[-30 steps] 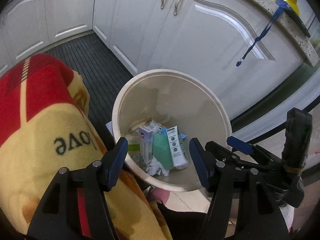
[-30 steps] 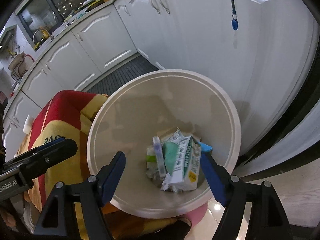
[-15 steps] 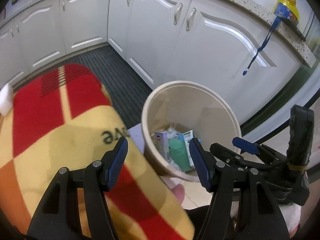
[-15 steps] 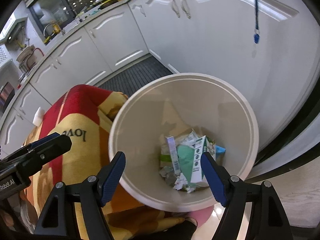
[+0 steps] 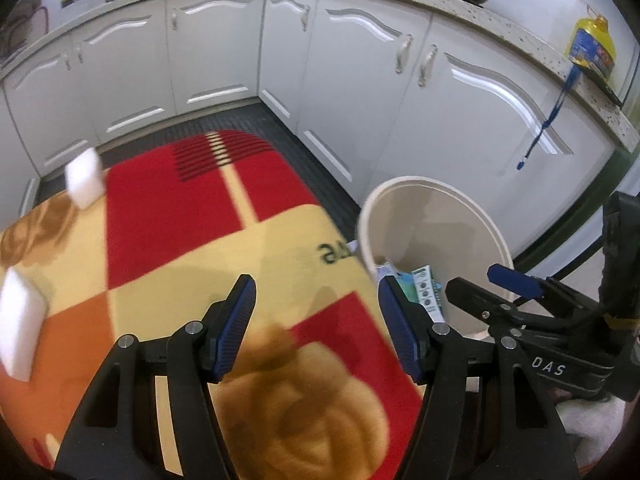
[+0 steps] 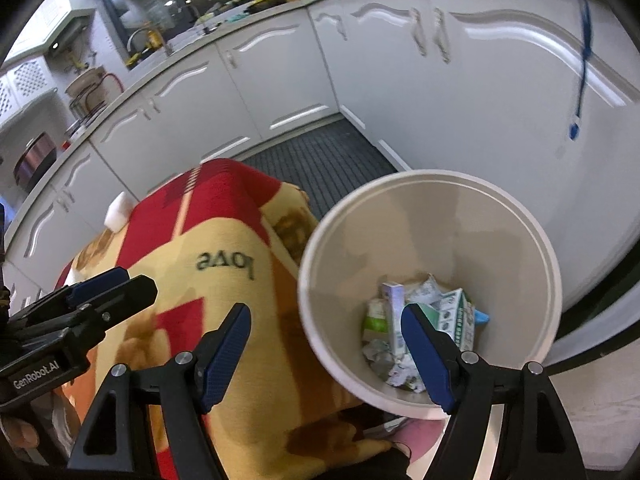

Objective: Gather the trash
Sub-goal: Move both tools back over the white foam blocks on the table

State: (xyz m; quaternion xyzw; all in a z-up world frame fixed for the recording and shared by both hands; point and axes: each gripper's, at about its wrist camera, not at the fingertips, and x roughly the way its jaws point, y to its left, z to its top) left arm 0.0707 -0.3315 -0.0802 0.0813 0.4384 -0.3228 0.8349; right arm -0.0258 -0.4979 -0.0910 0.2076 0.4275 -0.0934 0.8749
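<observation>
A cream round trash bin (image 6: 520, 216) (image 5: 496, 236) stands on the floor beside a table draped in a red and yellow cloth (image 5: 168, 240) (image 6: 224, 280). Cartons and crumpled paper (image 6: 420, 328) (image 5: 424, 288) lie at the bin's bottom. My left gripper (image 5: 316, 324) hovers open over the cloth with nothing between its blue pads. My right gripper (image 6: 326, 354) is open and empty too, straddling the bin's near rim. Two white foam blocks (image 5: 82, 178) (image 5: 18, 322) rest on the cloth at the far and near left; one white block (image 6: 118, 210) shows at the cloth's far edge in the right wrist view.
White kitchen cabinets (image 5: 360, 92) wrap around the back and right. A dark ribbed mat (image 6: 320, 156) covers the floor before them. A blue lanyard (image 5: 540, 128) hangs from the counter near a yellow bottle (image 5: 592, 46). Pots and a sink stand on the counter.
Both grippers have risen and drawn back from above the bin toward the clothed table. The bin now sits lower right and smaller; the white blocks came into view. Jaws unchanged.
</observation>
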